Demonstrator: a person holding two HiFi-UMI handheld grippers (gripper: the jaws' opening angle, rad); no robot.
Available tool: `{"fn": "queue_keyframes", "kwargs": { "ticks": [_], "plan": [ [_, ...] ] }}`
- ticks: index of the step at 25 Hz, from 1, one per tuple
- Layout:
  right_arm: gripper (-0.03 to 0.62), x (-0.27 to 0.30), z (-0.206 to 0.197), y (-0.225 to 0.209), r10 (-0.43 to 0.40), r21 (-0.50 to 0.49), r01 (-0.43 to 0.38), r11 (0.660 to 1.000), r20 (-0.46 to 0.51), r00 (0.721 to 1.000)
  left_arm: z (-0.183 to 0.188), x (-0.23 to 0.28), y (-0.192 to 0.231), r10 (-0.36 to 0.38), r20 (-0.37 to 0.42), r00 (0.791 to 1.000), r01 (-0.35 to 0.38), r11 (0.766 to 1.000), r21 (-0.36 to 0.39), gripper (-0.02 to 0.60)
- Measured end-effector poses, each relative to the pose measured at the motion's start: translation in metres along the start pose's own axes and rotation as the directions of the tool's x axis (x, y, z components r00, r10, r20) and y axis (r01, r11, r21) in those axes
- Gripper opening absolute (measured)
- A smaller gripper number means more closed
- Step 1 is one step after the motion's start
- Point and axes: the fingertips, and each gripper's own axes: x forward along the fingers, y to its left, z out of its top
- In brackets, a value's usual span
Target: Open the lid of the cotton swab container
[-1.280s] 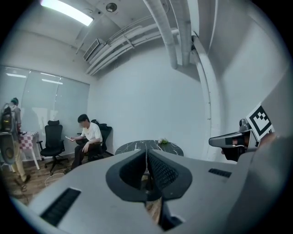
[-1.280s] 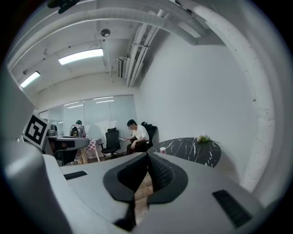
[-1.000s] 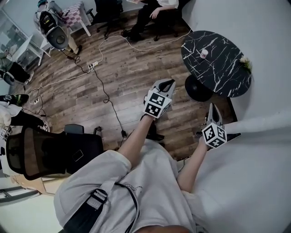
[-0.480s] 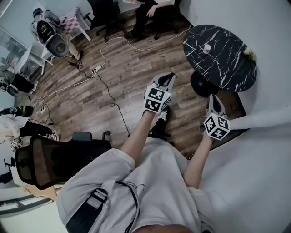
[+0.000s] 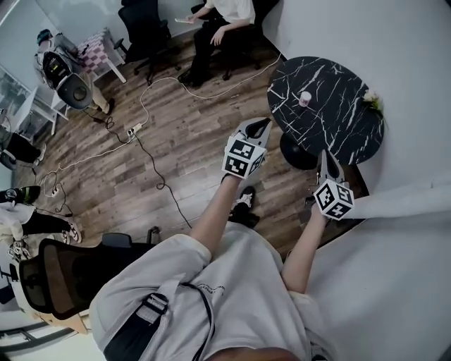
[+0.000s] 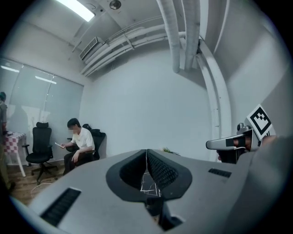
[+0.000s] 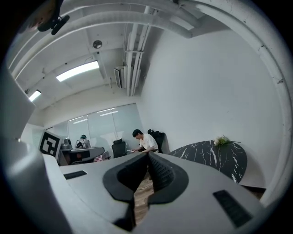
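Observation:
The cotton swab container (image 5: 305, 99) is a small pale tub with a pink top, standing on the round black marble table (image 5: 338, 130) at the upper right of the head view. My left gripper (image 5: 258, 127) is held out in the air just left of the table's near edge, its jaws together with nothing between them. My right gripper (image 5: 326, 158) hovers over the table's front rim, also shut and empty. The left gripper view shows its closed pads (image 6: 147, 161) and the right gripper (image 6: 229, 144) beside them. In the right gripper view the table (image 7: 215, 157) lies ahead to the right.
A sprig of flowers (image 5: 372, 102) lies at the table's far right edge. A white wall (image 5: 394, 42) curves behind and beside the table. A seated person (image 5: 220, 20) and chairs are at the back, a cable (image 5: 151, 151) crosses the wooden floor, and a mesh office chair (image 5: 60, 278) stands behind left.
Both grippers have travelled forward with the person toward the black table, which now sits closer to them. The jaws of both have stayed together.

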Motion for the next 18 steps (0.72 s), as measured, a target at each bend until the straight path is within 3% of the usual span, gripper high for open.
{"fn": "queue_keyframes", "kwargs": {
  "ticks": [7,12,18],
  "plan": [
    [0.035,0.063,0.035,-0.031,-0.035,-0.037,0.034,0.999,-0.015,0.999,0.025,0.073,0.029,-0.037,0.023,0.999,0.037,0.999,-0.032,0.026],
    [0.035,0.112,0.050,-0.050,-0.044,-0.017,0.044,0.999,-0.004,0.999,0.028,0.125,0.051,-0.067,-0.033,0.997,0.069,0.995,0.075,0.026],
    [0.035,0.171,0.052,-0.056,-0.034,-0.009,0.034,0.999,-0.019,0.999,0.036,0.171,0.093,-0.075,-0.013,0.997,0.076,0.997,0.030,0.026]
  ]
}}
